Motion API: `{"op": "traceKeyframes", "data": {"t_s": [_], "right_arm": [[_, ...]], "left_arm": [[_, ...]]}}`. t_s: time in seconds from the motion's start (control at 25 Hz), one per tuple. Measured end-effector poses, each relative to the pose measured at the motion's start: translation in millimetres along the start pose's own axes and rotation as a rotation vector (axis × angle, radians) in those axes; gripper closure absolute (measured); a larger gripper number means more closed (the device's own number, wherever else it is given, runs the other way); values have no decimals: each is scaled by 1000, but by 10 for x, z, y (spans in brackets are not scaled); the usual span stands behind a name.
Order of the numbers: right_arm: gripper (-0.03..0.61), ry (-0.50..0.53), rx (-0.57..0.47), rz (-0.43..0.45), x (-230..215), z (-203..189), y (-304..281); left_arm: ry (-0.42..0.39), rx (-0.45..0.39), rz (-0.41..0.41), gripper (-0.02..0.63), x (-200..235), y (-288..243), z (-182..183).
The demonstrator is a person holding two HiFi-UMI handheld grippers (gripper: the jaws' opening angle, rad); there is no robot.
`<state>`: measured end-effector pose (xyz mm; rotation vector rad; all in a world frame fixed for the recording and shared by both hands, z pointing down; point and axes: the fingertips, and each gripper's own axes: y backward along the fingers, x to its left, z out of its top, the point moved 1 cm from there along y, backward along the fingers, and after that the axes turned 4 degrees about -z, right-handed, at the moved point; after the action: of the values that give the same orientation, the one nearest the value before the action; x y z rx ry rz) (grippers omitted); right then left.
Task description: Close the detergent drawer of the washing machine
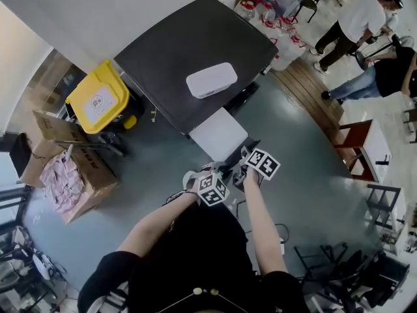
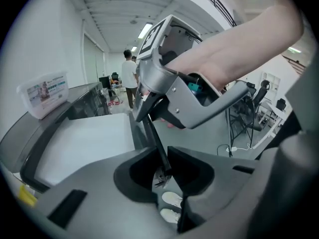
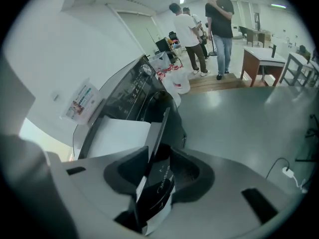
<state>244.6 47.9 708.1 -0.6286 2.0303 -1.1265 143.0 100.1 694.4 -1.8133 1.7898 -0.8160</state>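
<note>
The dark grey washing machine [image 1: 195, 51] has its white detergent drawer [image 1: 221, 134] pulled out toward me. Both grippers sit at the drawer's front end. My right gripper [image 3: 157, 180] points down over the drawer's thin dark front panel [image 3: 160, 133], which stands between its wide-apart jaws; I see no pad pressing on it. My left gripper [image 2: 167, 176] has its jaws close together around a thin dark strip [image 2: 154, 143]. I cannot tell what the strip is or whether the pads press it. The drawer [image 2: 84, 143] lies to its left and the right gripper's body [image 2: 184, 91] hangs just above.
A white box [image 1: 211, 80] lies on the machine top. Left of the machine stand a yellow bin [image 1: 99, 98] and open cardboard boxes [image 1: 71, 175]. People [image 1: 361, 18] stand at the far right beside a small table [image 1: 365, 145]. Folded stands [image 1: 352, 272] lie at the lower right.
</note>
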Motion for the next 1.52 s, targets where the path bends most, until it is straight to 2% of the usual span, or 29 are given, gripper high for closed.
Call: {"op": "traceKeyframes", "data": {"t_s": [0.08,0.2,0.4,0.6,0.92,1.24,1.52], "right_arm": [[454,-24,11,-23,5,3,-12],[467,-37,32,-60,10,11,-5],[479,-83,18,-79,58,17,41],[477,-100,4,-85,112,112,116],[481,-148,-10,-101,150,156,182],[486,-150,-10,-132,172,166,199],[488,-133,-23,-143,223,172,215]], "left_arm": [[47,1,-28,548,13,-12,-12],[134,2,-63,552,33,-14,-14],[192,-6,-50,560,69,48,0],[239,-31,-84,561,118,98,94],[261,-53,-99,561,136,165,169],[290,-40,-123,561,137,210,170],[292,-55,-113,561,172,242,170]]}}
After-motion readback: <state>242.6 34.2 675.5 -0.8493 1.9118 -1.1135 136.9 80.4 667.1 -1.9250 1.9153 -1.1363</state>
